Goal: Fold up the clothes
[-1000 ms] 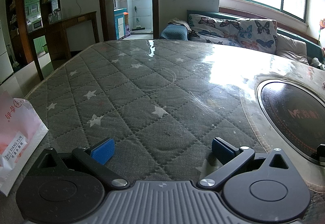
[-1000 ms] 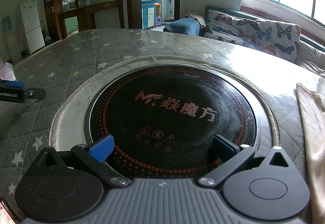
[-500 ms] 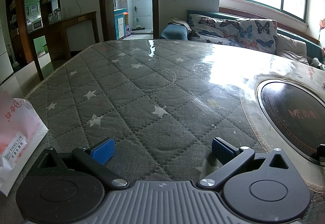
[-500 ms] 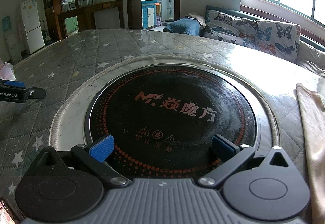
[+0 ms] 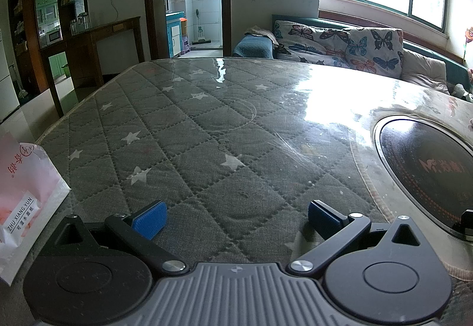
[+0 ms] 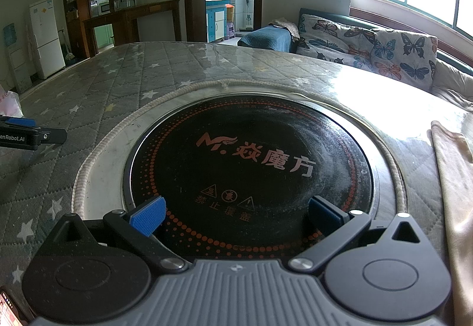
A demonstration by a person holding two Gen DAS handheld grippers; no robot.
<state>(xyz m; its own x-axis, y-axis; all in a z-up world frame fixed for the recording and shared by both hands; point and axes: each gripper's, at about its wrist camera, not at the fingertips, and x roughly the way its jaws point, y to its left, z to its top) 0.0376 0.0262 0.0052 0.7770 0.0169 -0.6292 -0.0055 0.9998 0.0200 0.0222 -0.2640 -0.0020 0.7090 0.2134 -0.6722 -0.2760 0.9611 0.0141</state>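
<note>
From the left wrist, the left tool (image 5: 235, 215) is sitting low over the grey starry counter (image 5: 189, 130) with its blue pads wide apart, gripping nothing. A pink and white bag (image 5: 25, 195) is lying just to its left. No clothes are showing here.

From the right wrist, the right tool (image 6: 236, 215) is also gaping apart and empty — it is hanging over the round black cooker plate (image 6: 251, 166). The tan cloth (image 6: 455, 184) is lying at the far right edge, running long from near to far. The right tool is nearer, so it is probably reaching right first.
</note>
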